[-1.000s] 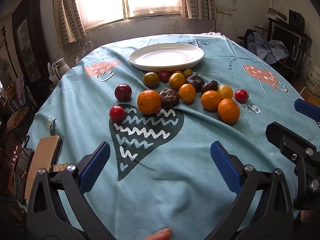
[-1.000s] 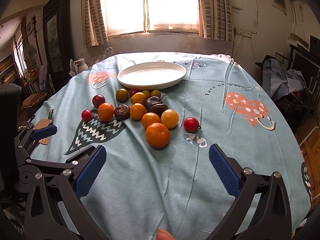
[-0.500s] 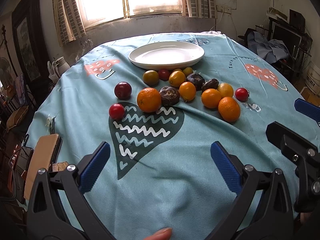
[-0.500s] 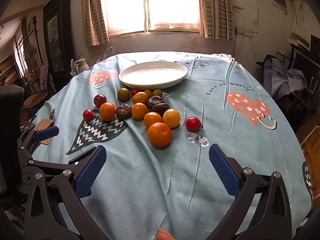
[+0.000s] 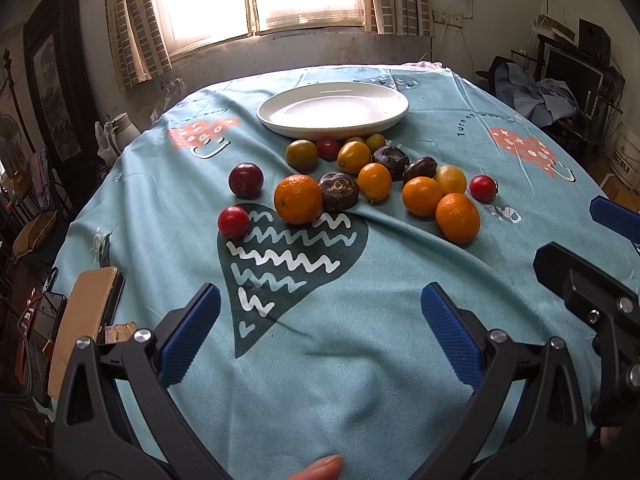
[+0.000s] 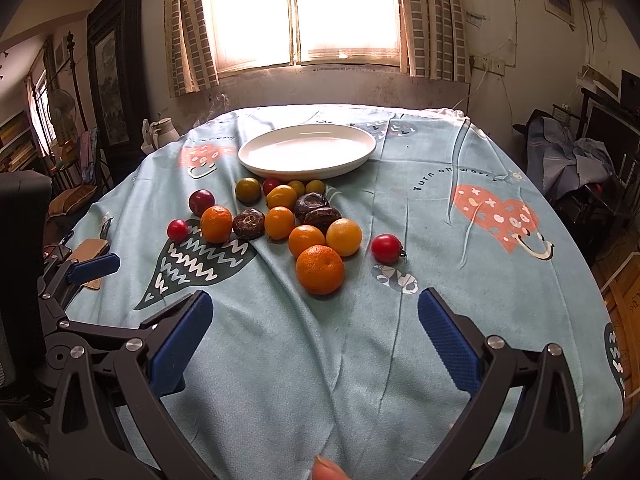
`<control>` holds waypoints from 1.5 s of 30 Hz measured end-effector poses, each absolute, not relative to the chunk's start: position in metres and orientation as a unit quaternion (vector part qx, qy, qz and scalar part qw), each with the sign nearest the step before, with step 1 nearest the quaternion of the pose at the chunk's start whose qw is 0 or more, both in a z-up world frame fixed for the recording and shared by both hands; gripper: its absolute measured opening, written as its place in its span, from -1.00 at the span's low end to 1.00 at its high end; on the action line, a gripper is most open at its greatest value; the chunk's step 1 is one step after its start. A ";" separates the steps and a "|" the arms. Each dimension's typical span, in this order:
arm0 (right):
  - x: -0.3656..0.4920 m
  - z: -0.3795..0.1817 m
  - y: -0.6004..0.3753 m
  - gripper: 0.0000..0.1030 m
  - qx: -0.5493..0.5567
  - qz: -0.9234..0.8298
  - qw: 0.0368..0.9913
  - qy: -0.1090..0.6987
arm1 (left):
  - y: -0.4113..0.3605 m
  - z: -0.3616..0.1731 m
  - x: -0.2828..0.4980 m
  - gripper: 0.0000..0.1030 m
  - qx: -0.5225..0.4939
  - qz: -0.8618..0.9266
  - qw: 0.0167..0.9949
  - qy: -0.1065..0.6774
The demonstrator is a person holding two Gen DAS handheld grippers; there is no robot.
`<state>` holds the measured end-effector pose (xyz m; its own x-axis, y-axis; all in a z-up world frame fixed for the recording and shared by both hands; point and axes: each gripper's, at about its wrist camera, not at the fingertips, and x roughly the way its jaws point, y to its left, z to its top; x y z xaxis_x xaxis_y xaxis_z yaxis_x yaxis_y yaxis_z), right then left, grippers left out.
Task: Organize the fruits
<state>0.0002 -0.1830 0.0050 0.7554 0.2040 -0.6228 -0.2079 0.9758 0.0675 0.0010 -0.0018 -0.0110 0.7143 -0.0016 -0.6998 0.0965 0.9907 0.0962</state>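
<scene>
Where the teal cloth covers the desk [image 5: 400, 340], a white plate [image 5: 332, 110] sits empty at the far side, fruits [image 5: 298, 199] (oranges, plums, perhaps tomatoes) clustered before it; left gripper [image 5: 320, 332] and right gripper [image 6: 316, 330] hover, jaws released.

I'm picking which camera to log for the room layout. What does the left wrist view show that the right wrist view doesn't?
Only the left wrist view shows the phone off the table's left edge, and the right gripper from the side. Only the right wrist view shows the standing fan, the bookshelf, and the left gripper from the side. Both show the empty white plate, the loose fruit, the tan case and the window.
</scene>
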 end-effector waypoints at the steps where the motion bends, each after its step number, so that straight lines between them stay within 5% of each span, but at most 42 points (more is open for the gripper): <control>1: 0.000 0.005 -0.184 0.97 -0.003 0.110 0.937 0.332 | -0.002 -0.011 0.001 0.96 0.063 -0.027 0.924 0.377; 37: 0.005 -0.003 -0.215 0.97 0.070 0.162 0.930 0.321 | 0.007 -0.017 -0.009 0.96 0.051 -0.101 0.922 0.371; 45: 0.019 -0.014 -0.228 0.97 0.046 0.145 0.914 0.376 | 0.033 -0.012 0.014 0.96 0.076 -0.055 0.927 0.363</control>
